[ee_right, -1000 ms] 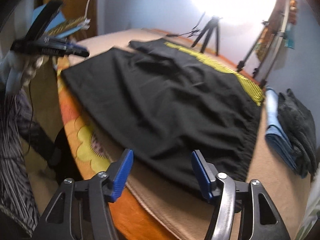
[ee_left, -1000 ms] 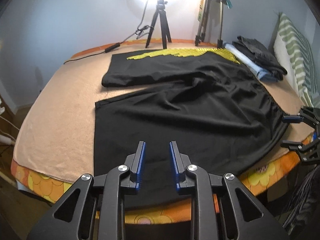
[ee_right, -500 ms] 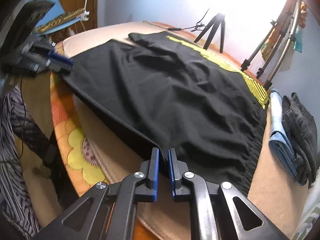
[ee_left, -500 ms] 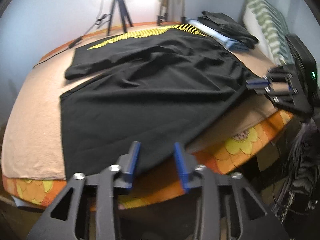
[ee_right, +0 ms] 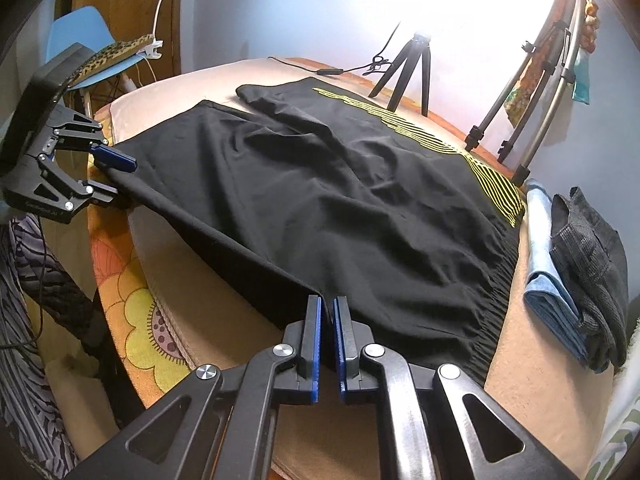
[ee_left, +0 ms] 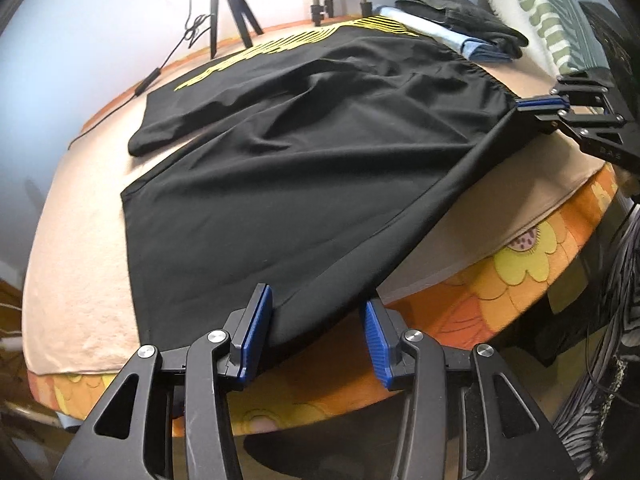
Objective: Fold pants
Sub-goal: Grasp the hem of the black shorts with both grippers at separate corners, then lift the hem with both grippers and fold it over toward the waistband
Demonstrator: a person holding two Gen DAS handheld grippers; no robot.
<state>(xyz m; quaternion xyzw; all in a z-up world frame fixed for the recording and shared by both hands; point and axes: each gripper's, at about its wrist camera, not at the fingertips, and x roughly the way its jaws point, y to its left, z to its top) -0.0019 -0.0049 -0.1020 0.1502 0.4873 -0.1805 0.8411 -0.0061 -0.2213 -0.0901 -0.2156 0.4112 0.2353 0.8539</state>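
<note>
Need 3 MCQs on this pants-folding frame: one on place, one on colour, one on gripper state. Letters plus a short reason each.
1. Where does the folded clothes stack lie?
A. on the floor
B. on the bed beside the waistband end of the black pants
C. on the blue chair

2. What colour are the stripes on the pants?
A. yellow
B. white
C. red

3. What state is the right gripper in?
A. wide open above the bed
B. shut on the tripod
C. shut on the corner of the pants

Answers:
1 B: the stack rests on the beige bed cover just past the waistband.
2 A: thin yellow lines run along the far side of the pants.
3 C: its blue pads are nearly together with the black corner pinched between them, while the left gripper stands apart around the hem.
</note>
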